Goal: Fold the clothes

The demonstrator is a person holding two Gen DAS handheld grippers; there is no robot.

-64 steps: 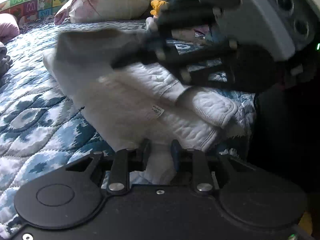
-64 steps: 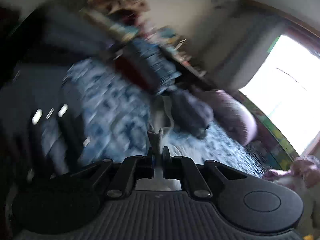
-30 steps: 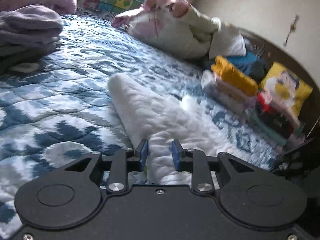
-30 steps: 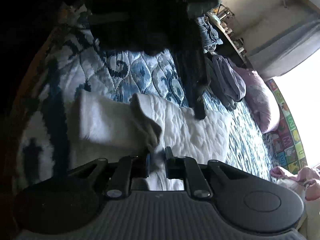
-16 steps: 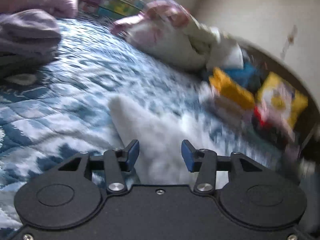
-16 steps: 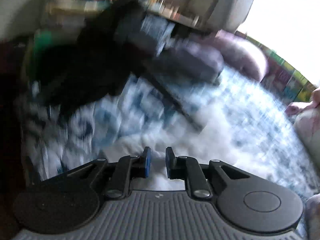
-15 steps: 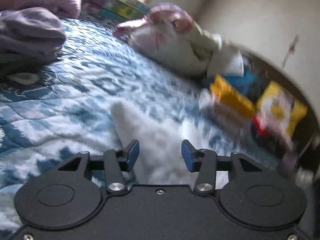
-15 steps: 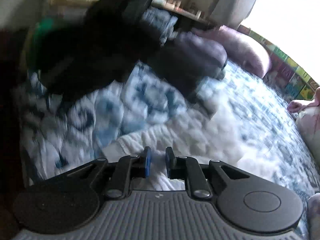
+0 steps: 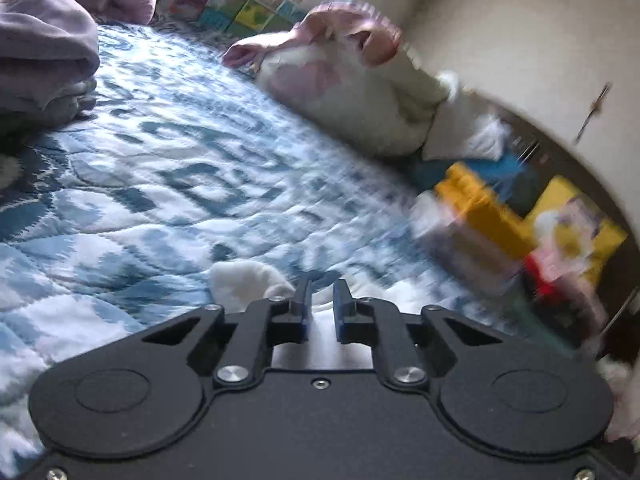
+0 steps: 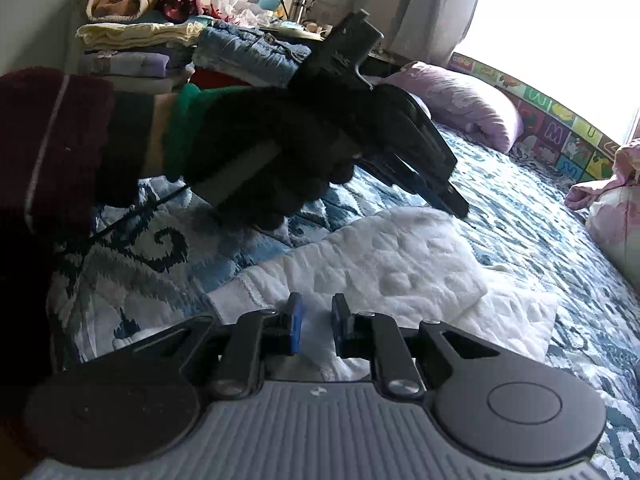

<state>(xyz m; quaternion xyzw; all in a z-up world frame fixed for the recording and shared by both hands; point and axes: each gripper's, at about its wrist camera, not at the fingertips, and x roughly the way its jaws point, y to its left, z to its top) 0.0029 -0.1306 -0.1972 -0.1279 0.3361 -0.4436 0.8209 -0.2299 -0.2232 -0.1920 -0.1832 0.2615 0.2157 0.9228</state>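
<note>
A white quilted garment [image 10: 400, 264] lies partly folded on the blue patterned bedspread [image 10: 520, 216]. My right gripper [image 10: 318, 316] sits at its near edge; its jaws are opening, with a fold of the cloth loose between them. A black-gloved hand [image 10: 272, 152] holds my left gripper [image 10: 456, 204] at the garment's far edge. In the left wrist view my left gripper [image 9: 320, 304] is closing, its jaws narrow on white cloth. A corner of the garment [image 9: 248, 284] shows just left of it.
Folded purple clothes [image 9: 40, 48] lie at the far left, a pink and white bundle [image 9: 348, 80] at the wall. A stack of folded coloured clothes [image 9: 480, 216] stands at the right. More stacked clothes [image 10: 132, 40] and a purple pillow [image 10: 460, 100] lie beyond the bed.
My left gripper's jaws stood wide half a second ago and have narrowed on the white cloth, after sliding along the garment. The right view has rolled level and its jaws are slightly wider.
</note>
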